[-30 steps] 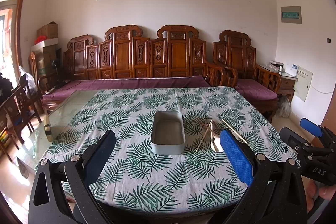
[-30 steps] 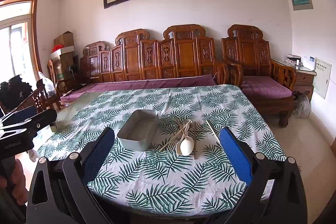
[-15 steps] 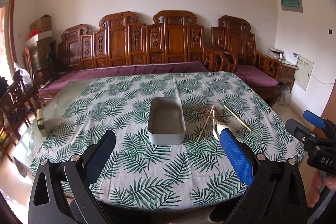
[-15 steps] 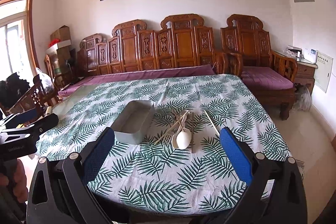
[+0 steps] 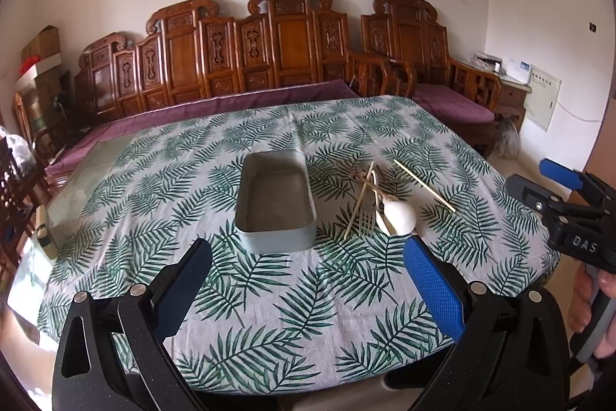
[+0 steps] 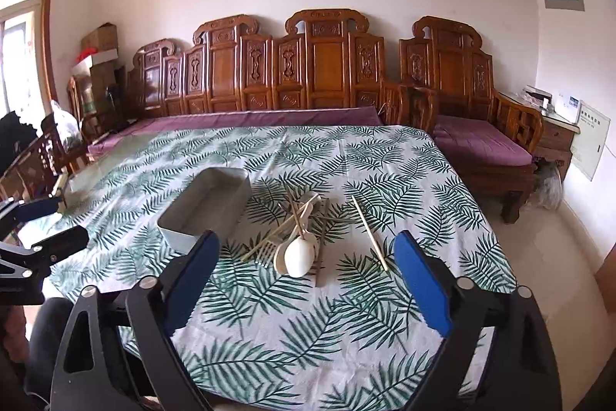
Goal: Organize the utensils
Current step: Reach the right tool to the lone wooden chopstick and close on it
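The right claw (image 6: 308,280) is being held wide apart over the near edge of the desk (image 6: 346,345); its jaws have just been closing a little, and nothing is being gripped or touched between them. The left claw (image 5: 308,280) is likewise being carried spread wide, with only patterned cloth showing between its blue pads (image 5: 433,289) and nothing being held. Each claw is being seen from the other's camera at the frame edge, a person's hand (image 5: 600,299) being wrapped around the right one's handle.

Just beyond the right claw, a heap of utensils (image 6: 298,237) is lying crossed on the leaf-print cloth. One white spoon (image 6: 298,253) is being counted with its bowl nearest, a second pale spoon seemingly lying under it, though the overlap makes this uncertain. One metal fork (image 5: 367,218) is lying with its tines toward the camera. Several thin chopsticks are tangled in the heap, and one chopstick (image 6: 369,234) is lying apart to the right. One grey rectangular tray (image 5: 275,201) is standing just left of the heap, nothing being seen inside it. Carved wooden benches (image 6: 327,64) are lined along the wall behind the desk.
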A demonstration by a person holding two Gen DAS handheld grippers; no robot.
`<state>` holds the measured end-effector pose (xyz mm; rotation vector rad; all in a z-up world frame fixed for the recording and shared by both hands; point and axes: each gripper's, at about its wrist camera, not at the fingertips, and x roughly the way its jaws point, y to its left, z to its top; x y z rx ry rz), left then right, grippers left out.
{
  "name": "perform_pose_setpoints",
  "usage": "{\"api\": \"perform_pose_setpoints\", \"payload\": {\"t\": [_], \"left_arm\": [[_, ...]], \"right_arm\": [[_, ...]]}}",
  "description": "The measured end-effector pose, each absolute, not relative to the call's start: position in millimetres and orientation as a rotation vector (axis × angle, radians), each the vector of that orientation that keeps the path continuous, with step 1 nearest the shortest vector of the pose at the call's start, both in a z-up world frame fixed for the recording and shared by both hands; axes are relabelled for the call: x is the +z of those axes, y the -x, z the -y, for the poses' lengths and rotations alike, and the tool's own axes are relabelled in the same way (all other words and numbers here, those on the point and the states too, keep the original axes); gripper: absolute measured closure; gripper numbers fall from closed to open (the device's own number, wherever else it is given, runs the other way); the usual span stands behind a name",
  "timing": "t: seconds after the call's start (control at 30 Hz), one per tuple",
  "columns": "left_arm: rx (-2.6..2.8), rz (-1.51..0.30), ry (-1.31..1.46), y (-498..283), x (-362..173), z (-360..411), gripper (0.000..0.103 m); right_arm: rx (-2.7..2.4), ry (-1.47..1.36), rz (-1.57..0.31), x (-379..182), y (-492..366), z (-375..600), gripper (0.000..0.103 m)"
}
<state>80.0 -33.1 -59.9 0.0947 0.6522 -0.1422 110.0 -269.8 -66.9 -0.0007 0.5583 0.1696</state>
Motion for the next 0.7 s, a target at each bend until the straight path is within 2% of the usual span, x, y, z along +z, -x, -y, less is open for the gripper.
{"api": "perform_pose_setpoints", "payload": {"t": [0.23, 0.37, 0.57, 0.7], "left_arm": [[-0.191, -0.688, -0.118, -105.2, -75.8, 50.3, 0.007], [-0.216, -0.716, -0.118, -122.0, -88.1, 60.0, 0.007], [-0.256, -0.750, -0.123, -145.7, -105.4, 77.2, 0.007], [-0.264, -0.775, -0.141, -163.0, -115.7, 88.8, 0.014]], "right_arm": [[0.190, 0.080, -0.653, -99.8, -160.2, 289.0, 0.029], [0.190, 0.065, -0.716, -124.7, -198.2, 302.4, 0.041], [0.180, 0.059, -0.816, -169.6, -256.5, 323.1, 0.049], [0.179, 0.034, -0.862, -186.8, -279.5, 339.4, 0.053]]}}
